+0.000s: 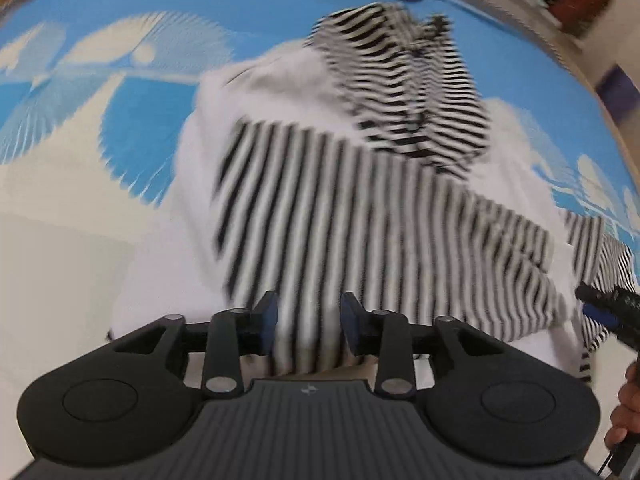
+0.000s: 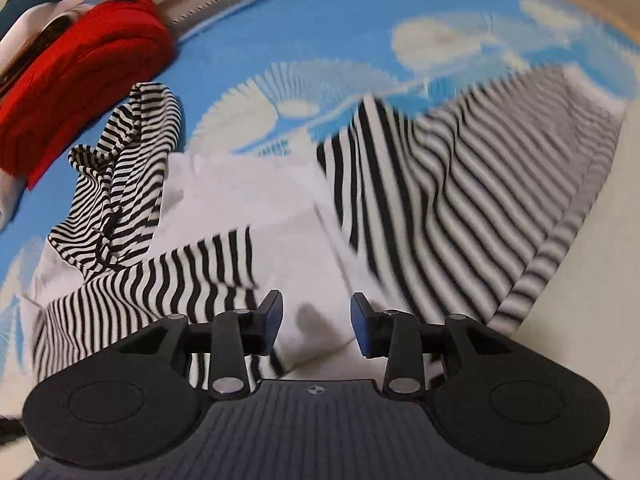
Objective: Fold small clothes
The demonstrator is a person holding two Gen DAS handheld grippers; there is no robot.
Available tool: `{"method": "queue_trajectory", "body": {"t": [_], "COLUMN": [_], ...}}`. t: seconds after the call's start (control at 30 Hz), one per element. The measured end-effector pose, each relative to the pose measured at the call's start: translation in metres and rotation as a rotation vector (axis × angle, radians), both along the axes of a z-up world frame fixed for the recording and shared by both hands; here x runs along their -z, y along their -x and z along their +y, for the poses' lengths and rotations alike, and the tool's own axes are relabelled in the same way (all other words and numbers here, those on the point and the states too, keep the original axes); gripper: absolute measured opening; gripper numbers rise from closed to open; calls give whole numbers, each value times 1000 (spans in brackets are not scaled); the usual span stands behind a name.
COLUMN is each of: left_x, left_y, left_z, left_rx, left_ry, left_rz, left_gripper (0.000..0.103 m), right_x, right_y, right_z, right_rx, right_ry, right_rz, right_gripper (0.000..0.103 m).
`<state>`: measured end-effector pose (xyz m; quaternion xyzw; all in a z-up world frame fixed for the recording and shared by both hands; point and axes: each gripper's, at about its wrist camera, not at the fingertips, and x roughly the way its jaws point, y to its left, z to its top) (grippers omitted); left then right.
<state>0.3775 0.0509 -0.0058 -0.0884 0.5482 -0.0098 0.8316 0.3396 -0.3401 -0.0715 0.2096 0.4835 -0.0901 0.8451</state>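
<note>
Left gripper [image 1: 308,322] spread, straddling near hem of black-and-white striped, white-panelled small garment [image 1: 360,216] on blue-and-white patterned mat [image 1: 132,120]; right gripper [image 2: 316,324] spread over its white panel, long axis running ahead.

You get bright, even light and soft shadows in both views. Motion blur smears the striped cloth [image 1: 360,208] and the blue mat [image 2: 320,20]; fisheye bends the edges.

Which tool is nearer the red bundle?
Hard to settle. The red bundle lies far beyond both the left tool and right tool, which are over the striped garment.
</note>
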Motion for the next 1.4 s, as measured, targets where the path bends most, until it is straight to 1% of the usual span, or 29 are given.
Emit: {"method": "queue_trajectory", "body": {"t": [0.13, 0.2, 0.33, 0.5, 0.67, 0.77, 0.87, 0.97, 1.03, 1.1, 1.17, 1.2, 1.23, 1.27, 1.3, 1.37, 1.4], "left_x": [-7, -9, -6, -5, -2, -1, 0, -2, -4, -6, -7, -8, -9, -10, -11, -14, -16], "left_y": [-1, -2, -5, -4, -6, -8, -12, -14, -14, -15, -15, -15, -15, -15, -15, -15, -15], "left_z": [-26, -38, -60, -85, -101, -104, -101, -99, -96, -93, -88, -85, -82, -78, -74, -66, -60], "left_rx": [61, 81, 107, 161, 195, 196, 182, 174, 171, 163, 153, 147, 140, 132, 127, 113, 100], "left_ry": [0, -11, -19, -29, -43, -48, -39, -34, -30, -25, -24, -23, -21, -19, -19, -18, -16], "left_rz": [-25, -34, -35, -46, -52, -52, -46, -51, -53, -56, -59, -58, -58, -59, -61, -68, -72], "left_gripper": [44, 44, 44, 44, 46, 46, 46, 46, 46, 46, 46, 46, 46, 46, 46, 46, 46], "right_x": [-6, -10, -10, -10, -9, -8, -4, 8, 20, 31, 38, 38, 38, 38, 37, 32, 25], "right_y": [-2, 3, 4, 5, 6, 6, 9, 15, 19, 22, 23, 21, 18, 16, 14, 14, 13], "right_z": [-8, -15, -27, -43, -79, -120, -166, -207, -229, -242, -247, -246, -243, -240, -238, -235, -230], "right_rx": [-19, -22, -7, 9, 58, 150, 272, 407, 491, 538, 568, 564, 551, 534, 537, 576, 587], "right_ry": [69, 86, 79, 82, 66, 69, 73, 70, 21, -49, -73, -60, -42, -31, -29, -16, 16], "right_rz": [-22, -25, -22, -21, -22, -24, -35, -28, -14, -11, -27, -40, -43, -54, -66, -88, -101], "right_gripper": [42, 42, 42, 42, 42, 42, 42, 42, 42, 42, 42, 37, 28, 5, 5, 5, 5]}}
